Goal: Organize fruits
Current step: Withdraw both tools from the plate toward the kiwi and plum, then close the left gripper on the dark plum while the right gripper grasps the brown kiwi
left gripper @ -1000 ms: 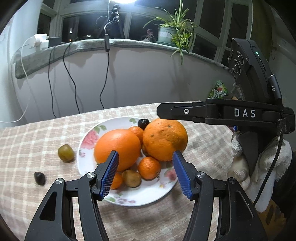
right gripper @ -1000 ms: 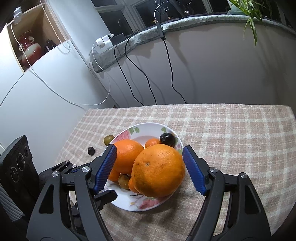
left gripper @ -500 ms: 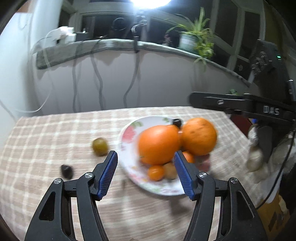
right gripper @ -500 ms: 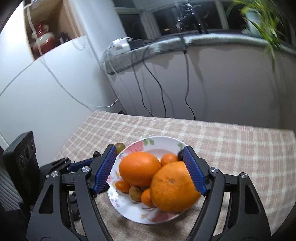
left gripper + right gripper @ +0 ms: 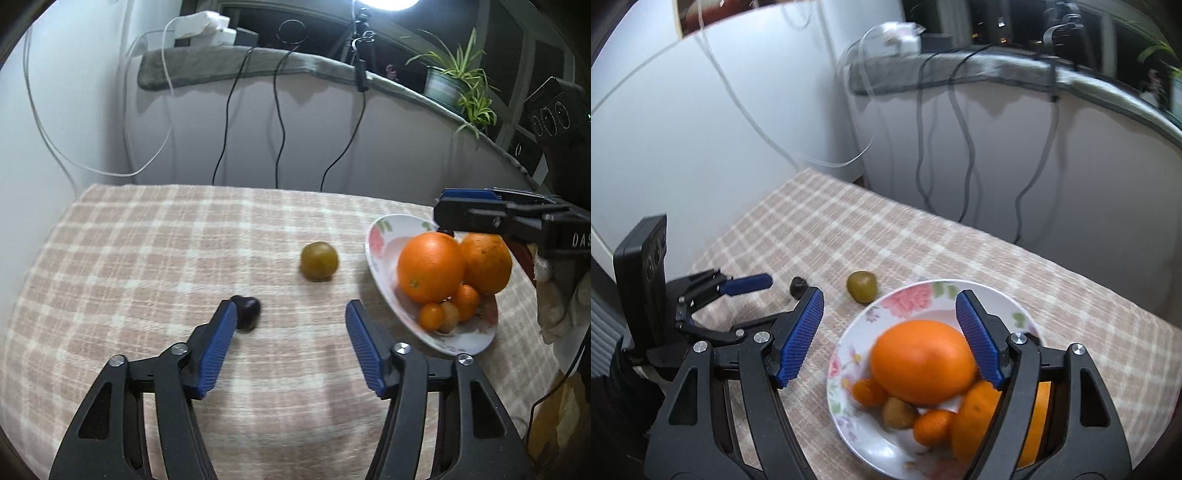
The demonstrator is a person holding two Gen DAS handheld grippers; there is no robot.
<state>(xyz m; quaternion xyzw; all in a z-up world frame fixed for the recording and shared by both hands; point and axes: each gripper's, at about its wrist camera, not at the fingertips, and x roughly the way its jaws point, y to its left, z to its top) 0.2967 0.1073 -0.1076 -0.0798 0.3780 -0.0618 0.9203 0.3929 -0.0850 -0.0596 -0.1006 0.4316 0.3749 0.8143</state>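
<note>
- Covering the table (image 5: pixel 155 240), a beige-and-white checked cloth; behind it ran a pale wall, with black cables (image 5: pixel 277 122) hanging from a grey padded ledge (image 5: pixel 258 70), a white power adapter (image 5: pixel 207 27) at its left end and a potted spider plant (image 5: pixel 458 85) to the right, against dark window panes.
- Sat at the cloth's right side: a floral plate (image 5: pixel 923 299) heaped with two large oranges (image 5: pixel 430 266), several small orange fruits (image 5: pixel 430 315) and a brownish one.
- Lay off the plate on the bare cloth: a green-brown fruit (image 5: pixel 319 261), just beside the rim, and a small dark fruit (image 5: pixel 246 310) further left.
- Hovered over the cloth with jaws closing and nothing gripped: left gripper (image 5: pixel 290 345), its left fingertip just in front of the dark fruit.
- Stood spread and unclenched over the plate: right gripper (image 5: pixel 890 338), the nearer large orange showing between its blue pads (image 5: pixel 799 338), untouched as far as the blurred right wrist view allowed.
- Compared with a second before: left wrist view had swung off the plate, once centred between the jaws, toward the two loose fruits; plate now at the far right edge.
- In the right wrist view, plate slid from centre to lower right, fruit pile unchanged.
</note>
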